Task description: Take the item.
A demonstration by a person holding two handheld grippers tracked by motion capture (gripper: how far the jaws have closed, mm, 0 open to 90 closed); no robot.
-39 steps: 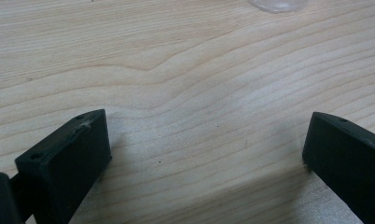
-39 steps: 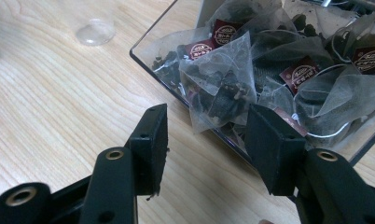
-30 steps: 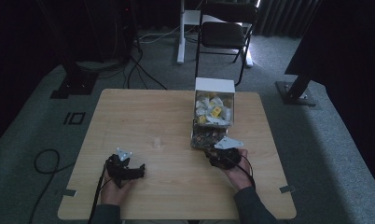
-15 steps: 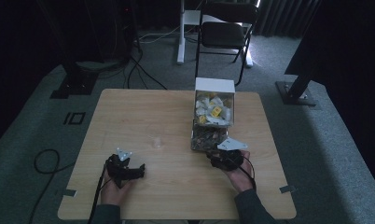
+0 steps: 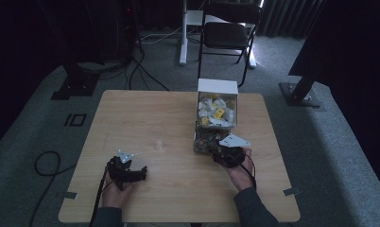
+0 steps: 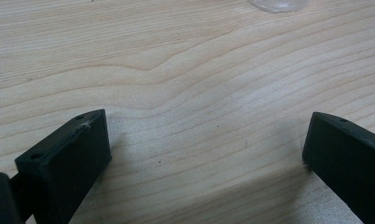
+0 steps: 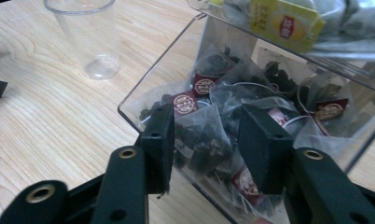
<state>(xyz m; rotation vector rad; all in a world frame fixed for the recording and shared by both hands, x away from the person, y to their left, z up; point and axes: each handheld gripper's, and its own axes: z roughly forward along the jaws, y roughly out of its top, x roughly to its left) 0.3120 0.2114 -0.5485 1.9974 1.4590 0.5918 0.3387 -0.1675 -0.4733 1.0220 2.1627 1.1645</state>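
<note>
Your right gripper (image 7: pixel 206 140) is dipped into the clear box (image 7: pixel 143 100) of tea bags, at about 4 o'clock from the table's centre in the high view. Its jaws have just been closing, and a pyramid tea bag (image 7: pixel 202 135) with a dark red tag sits between them. The left pad looks to be against the bag; whether the right pad presses it too is hard to tell, so a firm grip isn't certain. More tea bags of the same kind lie heaped around it in the box. Just beyond, at 12 o'clock from the gripper, a second container (image 5: pixel 217 109) holds pale sachets, one with a yellow tag (image 7: pixel 283 21).

The clear plastic cup (image 7: pixel 90 35) stands upright on the wooden table (image 5: pixel 145 113), well apart from the box, at 10 o'clock in the right gripper view.

Your left gripper (image 6: pixel 206 149) rests low over bare wood at about 7 o'clock on the table, jaws spread wide with nothing between them.
</note>
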